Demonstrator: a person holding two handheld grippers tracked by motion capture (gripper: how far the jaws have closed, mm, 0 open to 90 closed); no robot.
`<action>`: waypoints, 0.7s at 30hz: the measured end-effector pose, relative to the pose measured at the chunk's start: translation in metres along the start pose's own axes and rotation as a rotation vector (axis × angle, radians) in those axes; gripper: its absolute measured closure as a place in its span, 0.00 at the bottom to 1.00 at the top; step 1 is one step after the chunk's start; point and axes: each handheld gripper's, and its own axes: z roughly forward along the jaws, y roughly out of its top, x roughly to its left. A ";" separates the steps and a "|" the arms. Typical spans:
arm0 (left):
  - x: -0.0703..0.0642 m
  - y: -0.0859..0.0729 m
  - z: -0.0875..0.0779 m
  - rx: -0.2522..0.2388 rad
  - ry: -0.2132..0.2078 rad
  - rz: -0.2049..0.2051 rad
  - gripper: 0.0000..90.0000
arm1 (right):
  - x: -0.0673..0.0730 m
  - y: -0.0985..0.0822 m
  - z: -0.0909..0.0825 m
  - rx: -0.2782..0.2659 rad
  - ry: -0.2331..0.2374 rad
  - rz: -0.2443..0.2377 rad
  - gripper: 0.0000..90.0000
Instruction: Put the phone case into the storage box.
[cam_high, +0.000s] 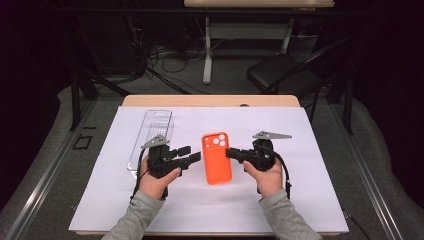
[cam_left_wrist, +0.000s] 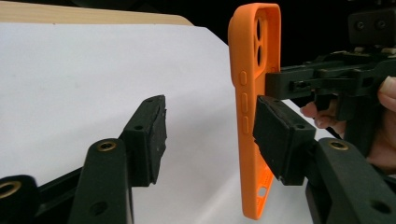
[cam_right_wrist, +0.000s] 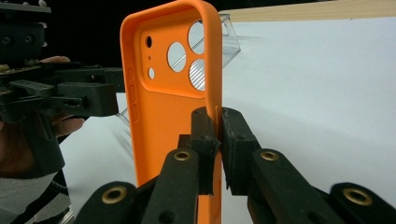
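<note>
An orange phone case (cam_high: 217, 158) is held above a white sheet (cam_high: 300, 200) on the table, between two hand-held grippers. Its side wall is pinched by the closed right gripper (cam_right_wrist: 218, 140). The left gripper (cam_left_wrist: 210, 135) is open beside the opposite edge, one pad just beside the case. A clear tray (cam_high: 150, 137) lies at the left.

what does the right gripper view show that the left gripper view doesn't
Right gripper view: the right hand-held gripper pinching the side wall of the orange silicone phone case, the case's hollow inside, and a clear plastic packaging tray behind it.

Left gripper view: the left hand-held gripper, jaws apart, one pad against the case's edge with its side buttons.

Both: the case held upright over the white paper sheet on the wooden table.
</note>
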 end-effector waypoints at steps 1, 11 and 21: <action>0.000 0.000 0.000 0.005 -0.003 -0.011 0.49 | 0.000 0.000 0.000 -0.002 -0.002 -0.002 0.94; 0.000 0.000 0.001 0.041 0.033 0.034 0.49 | 0.001 0.000 -0.001 -0.020 -0.017 -0.013 0.94; -0.002 0.005 -0.006 0.008 0.089 0.108 0.49 | 0.005 -0.002 0.000 -0.034 -0.042 -0.038 0.94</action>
